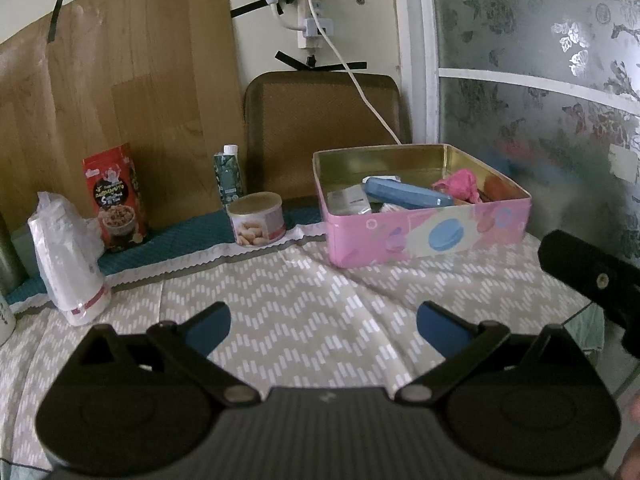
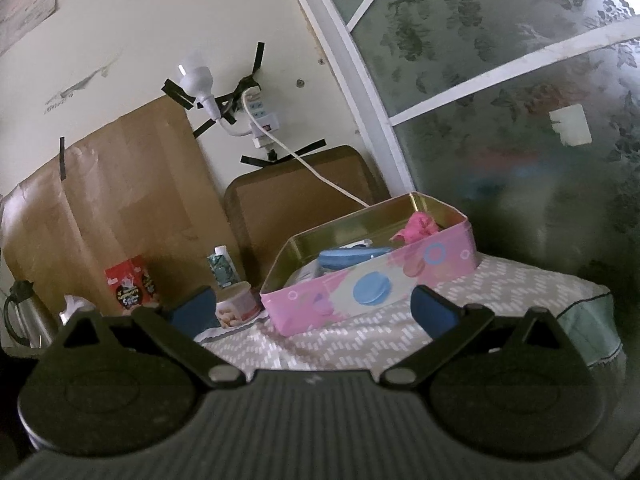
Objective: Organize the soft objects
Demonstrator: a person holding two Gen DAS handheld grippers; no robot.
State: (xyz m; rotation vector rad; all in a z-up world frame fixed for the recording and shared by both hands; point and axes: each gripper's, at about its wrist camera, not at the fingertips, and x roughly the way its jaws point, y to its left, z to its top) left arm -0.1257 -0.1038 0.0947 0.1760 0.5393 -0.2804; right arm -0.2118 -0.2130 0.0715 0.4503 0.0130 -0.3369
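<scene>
Both grippers, left gripper (image 1: pixel 323 325) and right gripper (image 2: pixel 314 307), hang over the worktop (image 1: pixel 280 304) spread apart, holding nothing; pink cloth (image 1: pixel 460 185) sits in the tin (image 1: pixel 424 236).

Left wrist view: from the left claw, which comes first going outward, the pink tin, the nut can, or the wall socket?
1. Pink tin, ahead right of the left claw.
2. Nut can, ahead left, slightly farther back.
3. Wall socket, high on the wall.

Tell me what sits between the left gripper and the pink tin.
Nothing: in the left wrist view only bare patterned tablecloth lies between the left gripper and the pink tin.
</scene>
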